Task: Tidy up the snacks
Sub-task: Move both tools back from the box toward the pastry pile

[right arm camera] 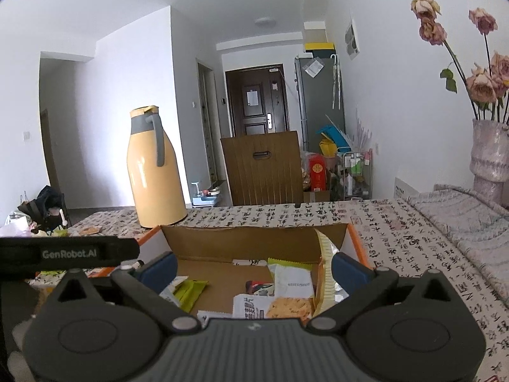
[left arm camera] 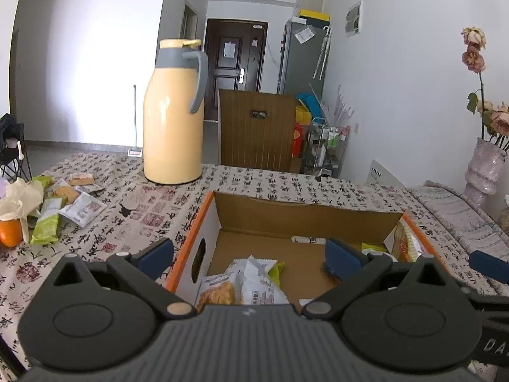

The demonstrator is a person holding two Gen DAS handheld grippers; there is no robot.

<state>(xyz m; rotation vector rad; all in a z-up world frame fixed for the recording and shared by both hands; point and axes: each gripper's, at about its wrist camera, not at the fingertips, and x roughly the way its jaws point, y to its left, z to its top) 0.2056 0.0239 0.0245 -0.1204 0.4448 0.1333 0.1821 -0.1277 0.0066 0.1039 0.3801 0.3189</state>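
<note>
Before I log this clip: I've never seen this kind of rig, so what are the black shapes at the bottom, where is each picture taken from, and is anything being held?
There is no robot. A person holds a two-finger gripper in each hand, and each carries a fisheye camera looking forward along its fingers. The black shapes are the gripper bodies; the blue pads are fingertips. The left wrist picture shows the left gripper, the right wrist picture the right gripper. Both are open, hold nothing, and point into an open cardboard box that already contains several snack packets. The box sits on a calligraphy-print tablecloth. More loose snack packets and an orange lie to the left, a yellow thermos jug stands behind, and a vase of dried roses stands on the right.
</note>
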